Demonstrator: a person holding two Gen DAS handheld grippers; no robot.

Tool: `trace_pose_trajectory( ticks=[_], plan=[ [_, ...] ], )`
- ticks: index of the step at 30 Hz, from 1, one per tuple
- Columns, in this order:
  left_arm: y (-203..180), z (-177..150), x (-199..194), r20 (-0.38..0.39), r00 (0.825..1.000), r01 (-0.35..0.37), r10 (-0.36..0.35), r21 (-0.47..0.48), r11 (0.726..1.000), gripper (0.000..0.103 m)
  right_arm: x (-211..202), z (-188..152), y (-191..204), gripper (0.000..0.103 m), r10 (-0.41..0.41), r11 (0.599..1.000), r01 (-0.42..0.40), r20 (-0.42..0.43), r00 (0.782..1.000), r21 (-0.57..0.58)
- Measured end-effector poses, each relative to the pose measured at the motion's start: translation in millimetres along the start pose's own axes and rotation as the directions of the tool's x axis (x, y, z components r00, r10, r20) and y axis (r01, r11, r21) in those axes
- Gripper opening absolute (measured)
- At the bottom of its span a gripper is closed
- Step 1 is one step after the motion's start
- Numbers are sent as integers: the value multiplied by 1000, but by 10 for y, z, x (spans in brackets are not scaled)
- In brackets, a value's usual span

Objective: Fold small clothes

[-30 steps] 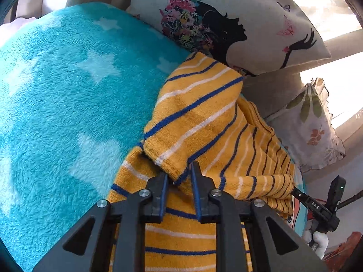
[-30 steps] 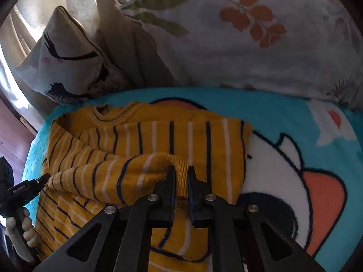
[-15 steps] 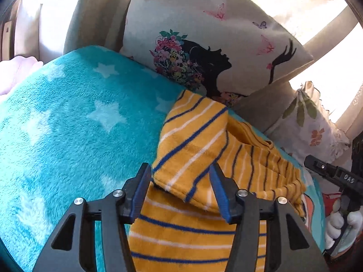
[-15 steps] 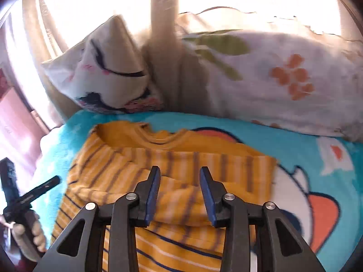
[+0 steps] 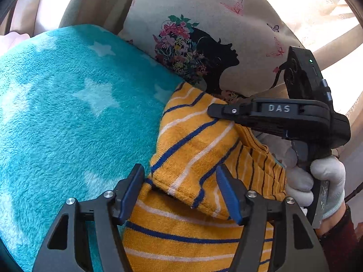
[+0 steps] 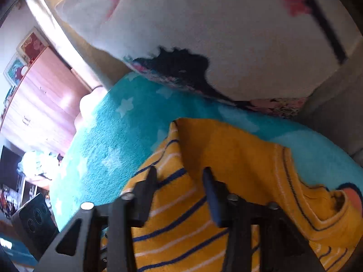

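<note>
A small yellow sweater point(image 5: 195, 158) with blue and white stripes lies on a teal star blanket point(image 5: 68, 117), one sleeve folded over the body. My left gripper point(image 5: 181, 190) is open, its jaws either side of the folded sleeve's cuff, holding nothing. My right gripper point(image 5: 217, 111) shows in the left wrist view, held by a white-gloved hand point(image 5: 317, 181), above the sweater's far part. In the right wrist view the sweater point(image 6: 215, 181) lies below my open right gripper point(image 6: 180, 188), near the collar point(image 6: 317, 204).
A white cushion with a woman's black silhouette and flowers point(image 5: 204, 52) leans behind the blanket, close to the sweater's far edge. It also shows in the right wrist view point(image 6: 226, 34). A wooden cabinet point(image 6: 43, 99) stands at the far left.
Both grippers let go of the sleeve cuffs and opened. The right gripper swung left over the sweater, toward the silhouette cushion. The left gripper opened wider and pulled back slightly.
</note>
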State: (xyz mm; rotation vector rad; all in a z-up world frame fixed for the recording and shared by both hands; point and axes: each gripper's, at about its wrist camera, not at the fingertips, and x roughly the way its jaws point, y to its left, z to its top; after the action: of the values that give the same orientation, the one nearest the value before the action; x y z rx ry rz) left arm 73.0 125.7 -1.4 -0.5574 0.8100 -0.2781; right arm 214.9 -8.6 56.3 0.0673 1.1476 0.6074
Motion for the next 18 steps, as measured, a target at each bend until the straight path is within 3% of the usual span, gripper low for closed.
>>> trace_pose_trajectory(
  ticks=[2, 6, 10, 13, 15, 18],
  plan=[
    [13, 6, 12, -2, 1000, -2, 2, -4, 1000, 65, 144, 64, 122, 7, -101, 993, 100, -9, 995, -60],
    [0, -2, 19, 0, 1000, -13, 13, 10, 1000, 65, 384, 246, 176, 7, -198, 978, 199, 23, 980, -54],
    [1, 3, 38, 3, 1000, -21, 21, 20, 1000, 65, 533, 284, 72, 11, -198, 980, 198, 10, 980, 5],
    [17, 1, 36, 3, 1000, -17, 17, 15, 1000, 65, 194, 183, -16, 16, -152, 987, 146, 84, 985, 67],
    [23, -8, 28, 2, 1000, -13, 13, 14, 1000, 66, -138, 10, -71, 19, -164, 984, 154, 136, 977, 87],
    [19, -12, 21, 2, 1000, -13, 13, 15, 1000, 67, -458, -394, -151, 19, -200, 980, 195, 117, 973, 49]
  ],
)
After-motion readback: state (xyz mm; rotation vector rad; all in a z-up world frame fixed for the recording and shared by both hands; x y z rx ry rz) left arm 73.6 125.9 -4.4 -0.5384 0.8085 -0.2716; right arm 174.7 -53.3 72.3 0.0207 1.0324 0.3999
